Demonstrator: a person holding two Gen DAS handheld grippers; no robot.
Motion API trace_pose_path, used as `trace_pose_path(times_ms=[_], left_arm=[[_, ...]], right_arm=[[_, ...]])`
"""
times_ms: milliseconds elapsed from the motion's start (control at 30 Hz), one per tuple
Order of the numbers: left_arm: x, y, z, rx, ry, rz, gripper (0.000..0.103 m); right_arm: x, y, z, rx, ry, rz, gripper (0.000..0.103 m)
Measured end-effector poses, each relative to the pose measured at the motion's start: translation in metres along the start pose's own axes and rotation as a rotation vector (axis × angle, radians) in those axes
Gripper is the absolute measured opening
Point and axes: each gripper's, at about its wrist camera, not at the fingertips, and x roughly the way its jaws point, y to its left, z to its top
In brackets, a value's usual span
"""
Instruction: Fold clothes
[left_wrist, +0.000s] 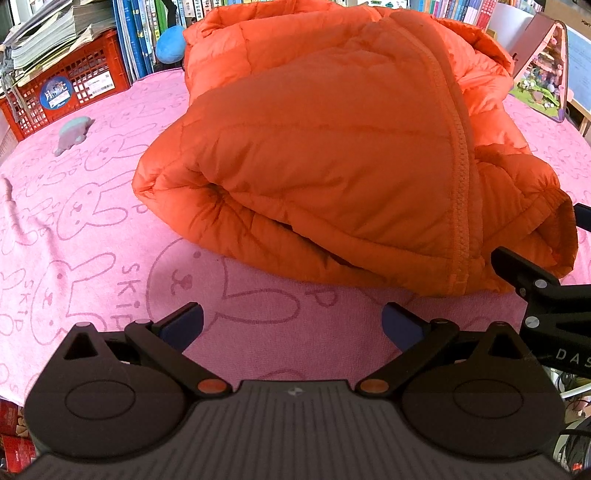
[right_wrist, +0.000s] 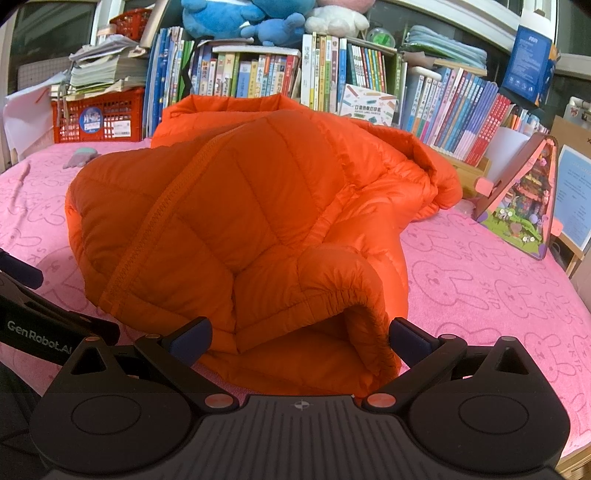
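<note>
Left wrist view. The orange puffer jacket (left_wrist: 332, 147) lies bunched and partly folded on the pink rabbit-print towel (left_wrist: 92, 221) that covers the desk, ahead of the left gripper (left_wrist: 291, 325). Its quilted shell looks light, soft and springy, and probably slick; judged from the puffed layers, a fold will tend to spring back unless pressed flat. The stitched zipper edge (left_wrist: 458, 177) and the doubled near hem look like the firmest places to pinch. The jaws stand wide apart over bare towel, holding nothing and clear of the jacket. The right gripper enters at the right edge, close to the cuff end.

Right wrist view. The same jacket (right_wrist: 258, 206) fills the centre, a sleeve with its elastic cuff (right_wrist: 332, 299) lying nearest. The right gripper (right_wrist: 299, 334) has its jaws spread wide, one on each side of the cuff opening; fabric lies between them, but they are not closed on it, and whether the pads touch it cannot be told. A red crate (right_wrist: 99, 114) and shelved books (right_wrist: 258, 77) stand behind.
</note>
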Motion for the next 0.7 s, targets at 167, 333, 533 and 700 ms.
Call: trace_pose_path(times_ms=[167, 333, 533, 700], left_arm=[[0.0, 0.015, 0.01, -0.012, -0.035, 0.069, 0.103], [0.0, 0.039, 0.021, -0.071, -0.059, 0.137, 0.103], [0.004, 0.054, 0.028, -0.104, -0.063, 0.187, 0.103], [0.008, 0.044, 0.028, -0.074, -0.048, 0.174, 0.103]], right_arm=[[0.014, -0.007, -0.001, -0.02, 0.008, -0.054, 0.103], [0.031, -0.03, -0.001, -0.023, -0.017, -0.19, 0.103], [0.033, -0.086, -0.003, 0.167, -0.027, -0.343, 0.103], [0.013, -0.065, -0.014, -0.034, -0.119, -0.221, 0.103]])
